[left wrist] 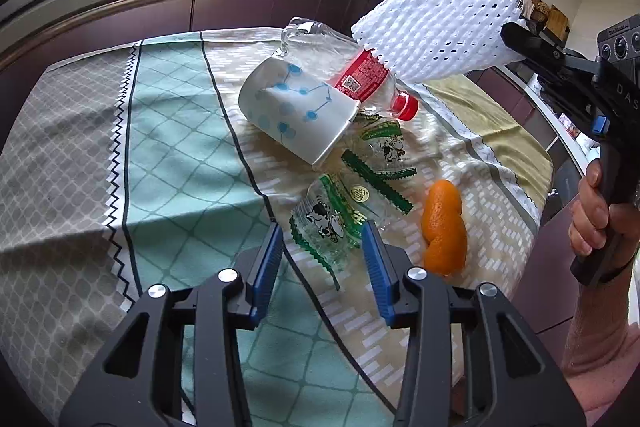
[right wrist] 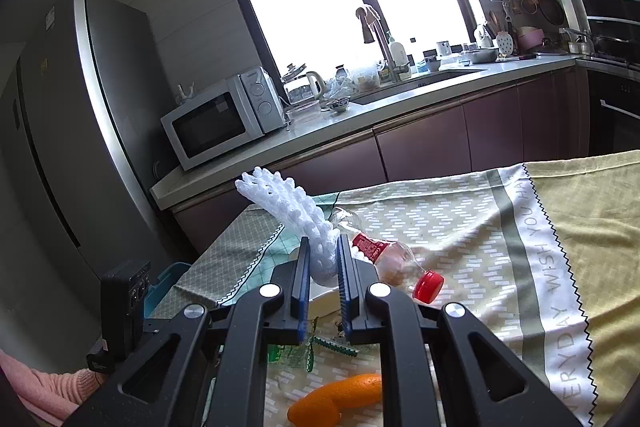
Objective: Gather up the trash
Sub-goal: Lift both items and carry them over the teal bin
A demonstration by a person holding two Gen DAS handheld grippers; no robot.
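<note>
So our right gripper (right wrist: pixel 323 259) has the foam net (left wrist: pixel 436 15) pinched, held up over the worktop (left wrist: pixel 168 131). Left gripper (left wrist: pixel 324 247) is partly open, empty, straddling the wrapper (left wrist: pixel 326 219) near the peel (left wrist: pixel 444 227). Next we probably just drop lower and squeeze that crinkly plastic.

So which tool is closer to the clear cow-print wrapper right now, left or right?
Left. The left tool hangs open just over the cow-print wrapper, a pad at each side. The right tool is up above the table, shut on the white foam net.
</note>
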